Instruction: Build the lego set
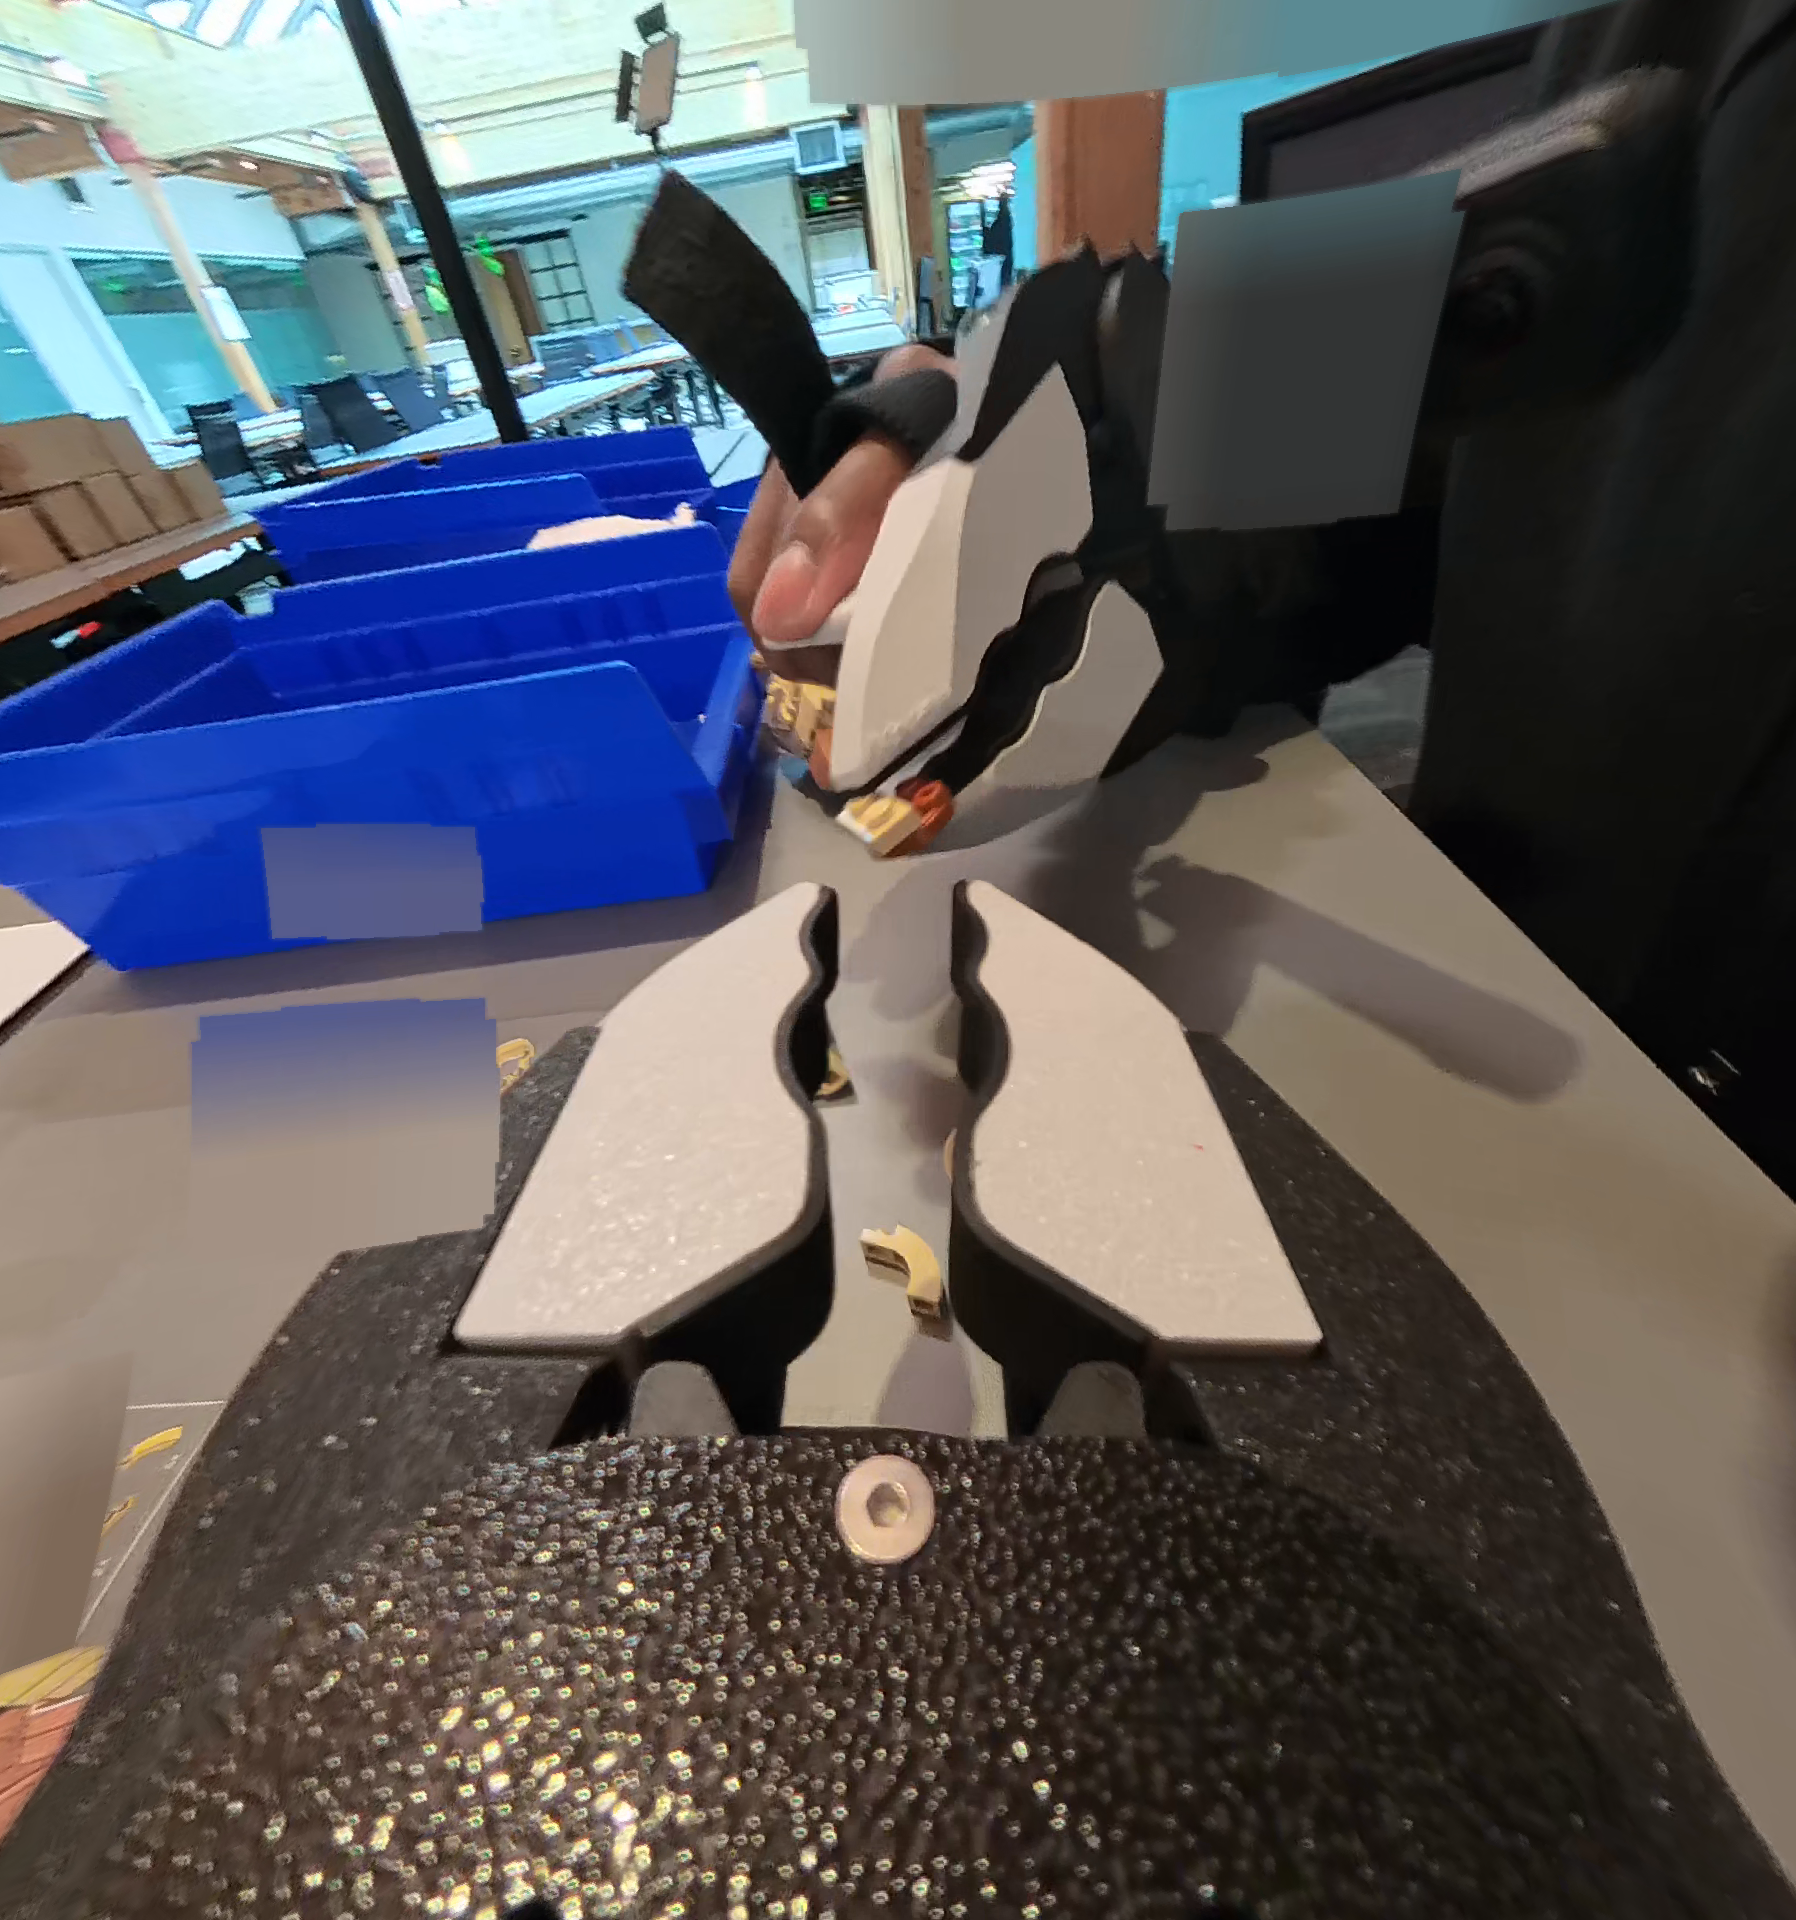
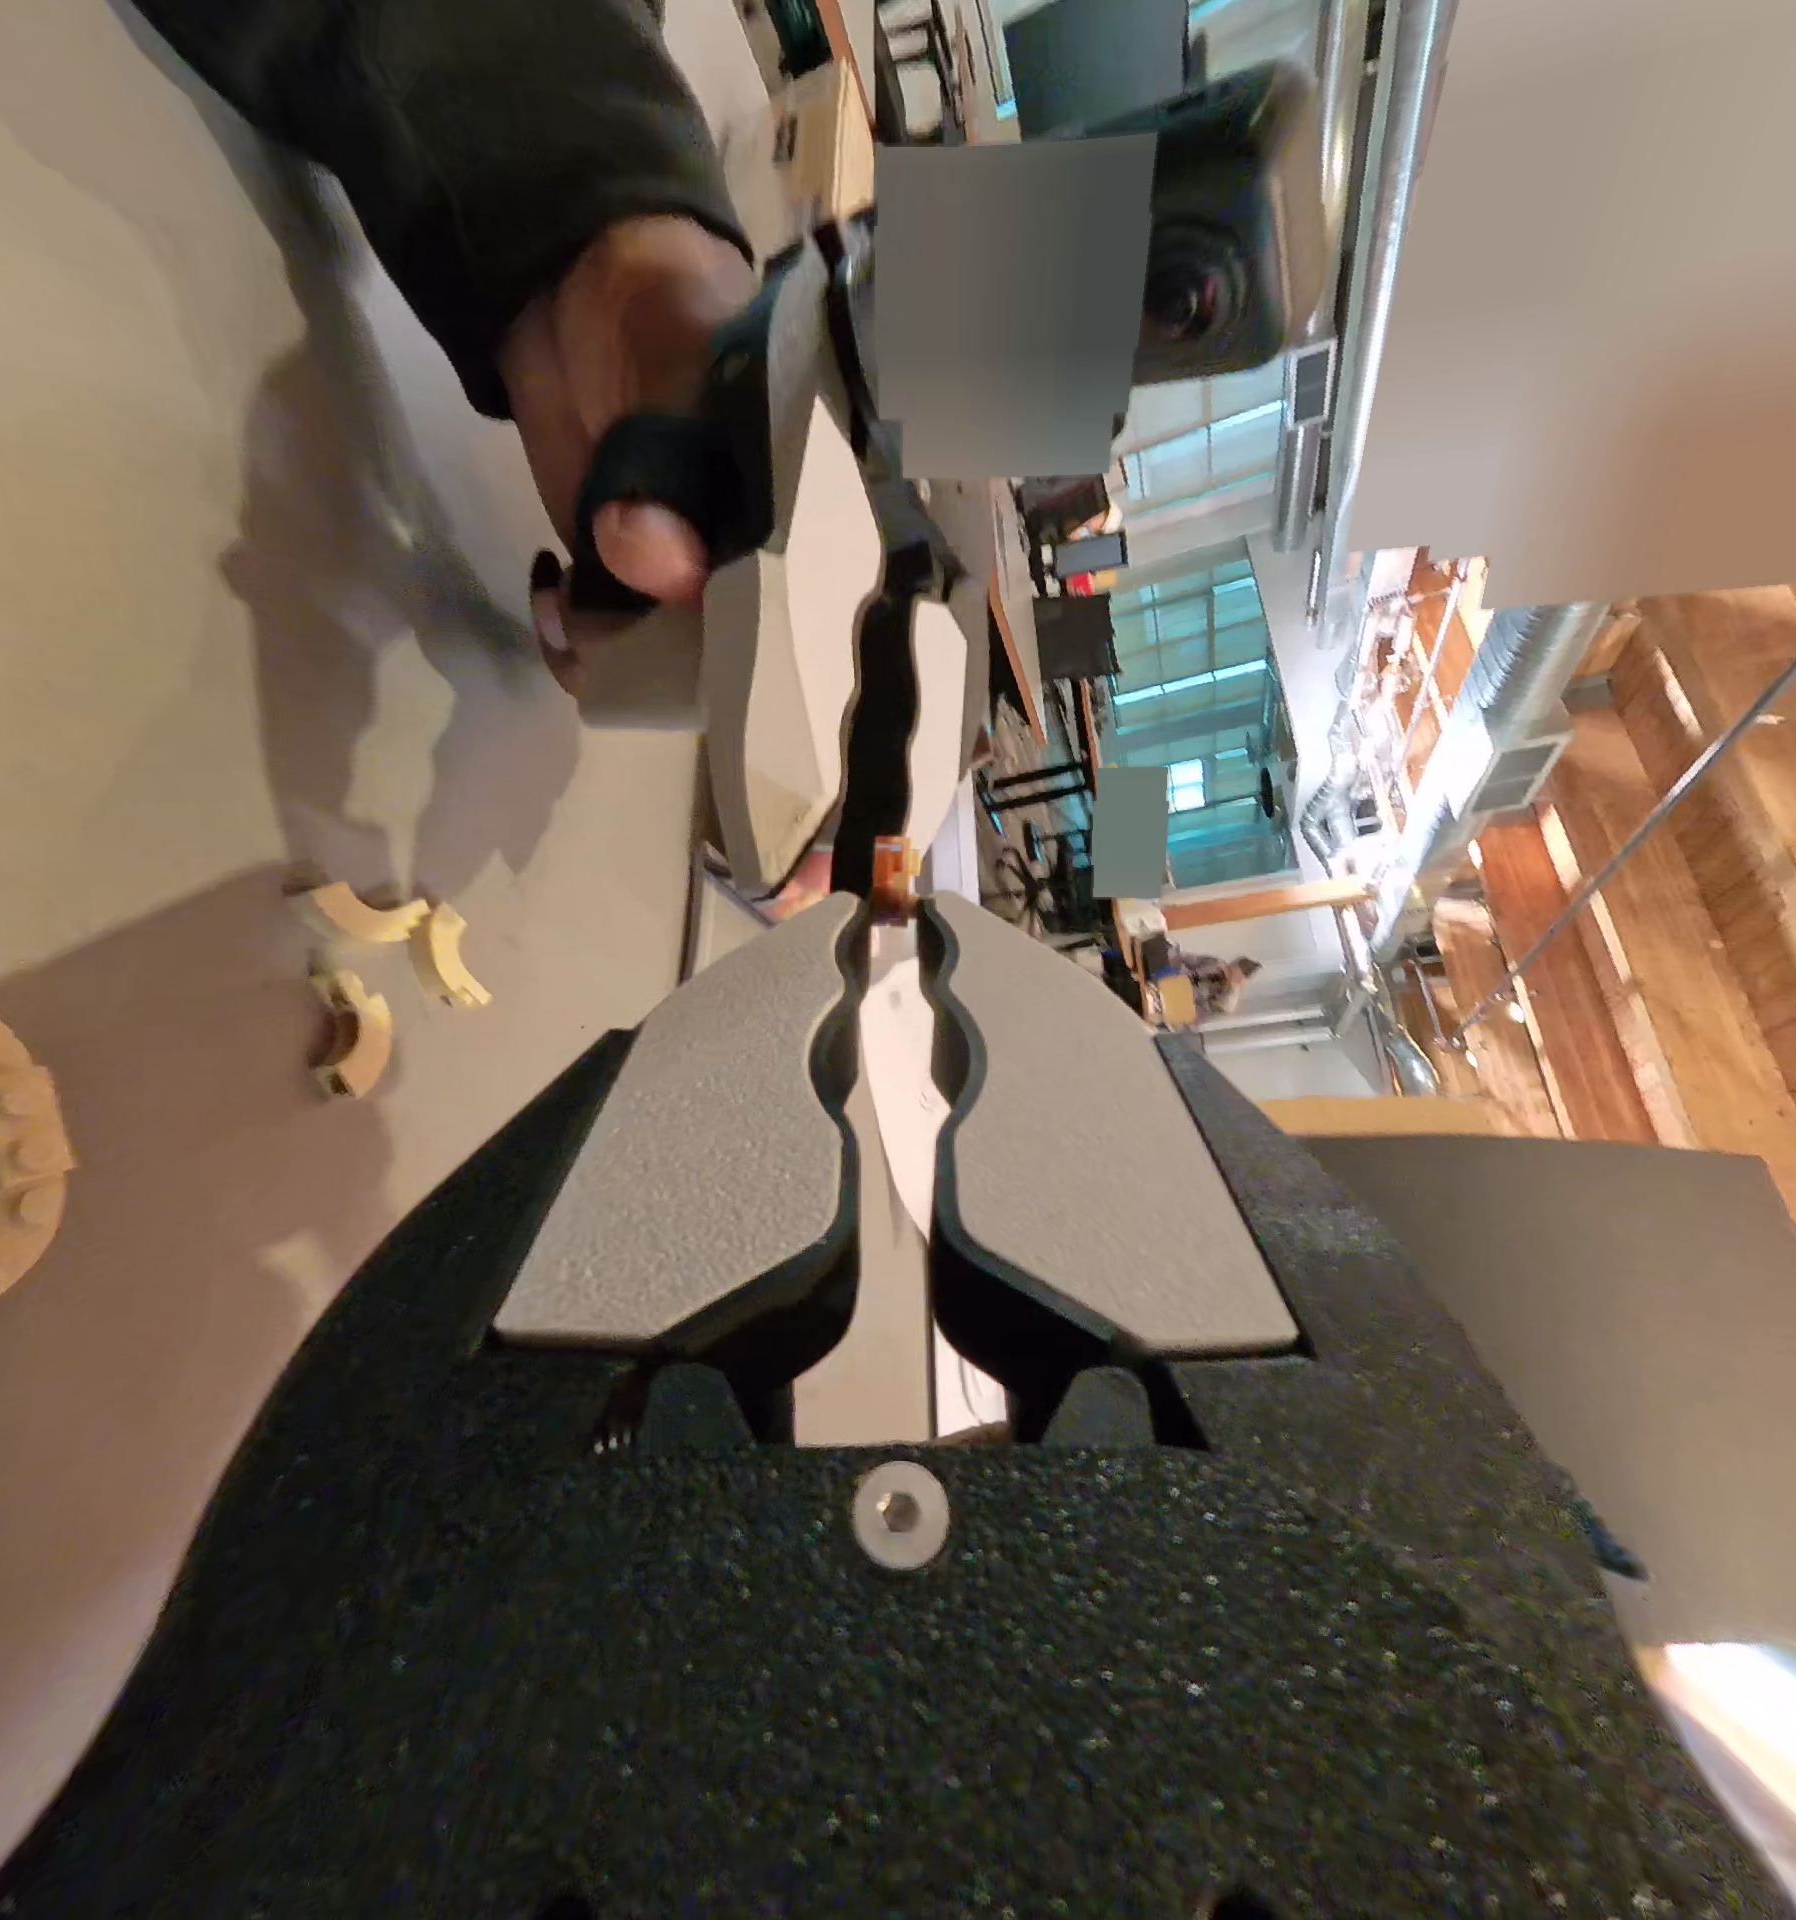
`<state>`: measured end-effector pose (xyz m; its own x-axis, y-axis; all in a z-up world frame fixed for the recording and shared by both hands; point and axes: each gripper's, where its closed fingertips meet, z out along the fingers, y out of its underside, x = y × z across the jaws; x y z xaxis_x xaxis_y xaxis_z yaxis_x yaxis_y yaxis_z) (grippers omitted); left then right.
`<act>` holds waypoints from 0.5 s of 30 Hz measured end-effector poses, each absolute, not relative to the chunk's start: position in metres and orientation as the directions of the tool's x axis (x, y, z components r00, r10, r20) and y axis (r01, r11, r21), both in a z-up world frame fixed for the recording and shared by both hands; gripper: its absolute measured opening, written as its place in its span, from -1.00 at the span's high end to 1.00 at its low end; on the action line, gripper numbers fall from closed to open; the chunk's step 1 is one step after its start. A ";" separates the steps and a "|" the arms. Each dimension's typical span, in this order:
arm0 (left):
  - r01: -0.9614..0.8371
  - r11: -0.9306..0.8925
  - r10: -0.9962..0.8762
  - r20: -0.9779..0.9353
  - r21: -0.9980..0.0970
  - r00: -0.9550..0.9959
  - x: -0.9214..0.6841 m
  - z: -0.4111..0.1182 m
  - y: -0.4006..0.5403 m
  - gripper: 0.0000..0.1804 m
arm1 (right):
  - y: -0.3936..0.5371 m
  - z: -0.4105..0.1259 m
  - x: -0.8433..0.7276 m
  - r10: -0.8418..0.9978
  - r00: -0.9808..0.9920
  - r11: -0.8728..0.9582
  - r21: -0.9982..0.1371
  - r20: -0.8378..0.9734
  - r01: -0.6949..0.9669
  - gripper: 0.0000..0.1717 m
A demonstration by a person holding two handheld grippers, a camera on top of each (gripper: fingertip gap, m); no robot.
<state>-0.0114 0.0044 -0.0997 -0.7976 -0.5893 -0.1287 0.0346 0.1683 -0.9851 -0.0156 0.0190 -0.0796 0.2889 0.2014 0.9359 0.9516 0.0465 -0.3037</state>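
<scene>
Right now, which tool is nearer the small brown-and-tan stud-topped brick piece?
Right. The right tool grips the small brown-and-tan brick piece at its tips; the left tool is open just short of it, not touching.

Right tongs [image 2: 892, 906] nearly closed, tips pinching a small orange brick piece [image 2: 894, 878]. Left tongs [image 2: 878, 821] opposite, close by, tips at the same piece; a hand [image 2: 613, 436] in a dark sleeve holds them. Three tan curved bricks [image 2: 385, 966] lie loose on the pale bench [image 2: 146, 623]; a tan studded ring [image 2: 0, 1164] at frame edge.
</scene>
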 end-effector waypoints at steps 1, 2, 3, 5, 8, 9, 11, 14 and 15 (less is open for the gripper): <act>0.036 0.164 -0.598 -0.128 -0.986 -0.791 -0.010 -0.098 0.005 0.76 | 0.020 -0.080 -0.013 0.190 0.279 0.022 -0.288 0.941 0.957 0.91; 0.038 0.160 -0.609 -0.129 -0.986 -0.783 -0.009 -0.096 0.005 0.73 | 0.022 -0.081 -0.011 0.185 0.265 0.003 -0.270 0.946 0.963 0.91; 0.041 0.158 -0.617 -0.131 -0.987 -0.776 -0.008 -0.095 0.006 0.72 | 0.022 -0.083 -0.011 0.186 0.250 -0.006 -0.253 0.950 0.967 0.91; 0.041 0.160 -0.626 -0.133 -0.986 -0.768 -0.008 -0.093 0.005 0.72 | 0.022 -0.086 -0.013 0.187 0.224 -0.006 -0.226 0.957 0.974 0.91; 0.042 0.172 -0.626 -0.142 -0.984 -0.767 -0.008 -0.093 0.005 0.77 | 0.022 -0.085 -0.012 0.182 0.223 -0.011 -0.225 0.958 0.974 0.91; 0.040 0.165 -0.627 -0.136 -0.986 -0.767 -0.008 -0.092 0.005 0.77 | 0.022 -0.084 -0.012 0.179 0.230 -0.006 -0.233 0.956 0.972 0.91; 0.034 0.149 -0.623 -0.121 -0.988 -0.773 -0.009 -0.091 0.005 0.80 | 0.022 -0.083 -0.013 0.173 0.231 0.004 -0.235 0.957 0.972 0.91; 0.030 0.131 -0.608 -0.104 -0.991 -0.787 -0.011 -0.090 0.006 0.85 | 0.020 -0.082 -0.015 0.164 0.218 0.021 -0.224 0.962 0.974 0.91; 0.027 0.122 -0.604 -0.096 -0.992 -0.791 -0.011 -0.090 0.005 0.87 | 0.020 -0.082 -0.014 0.160 0.215 0.021 -0.221 0.963 0.975 0.90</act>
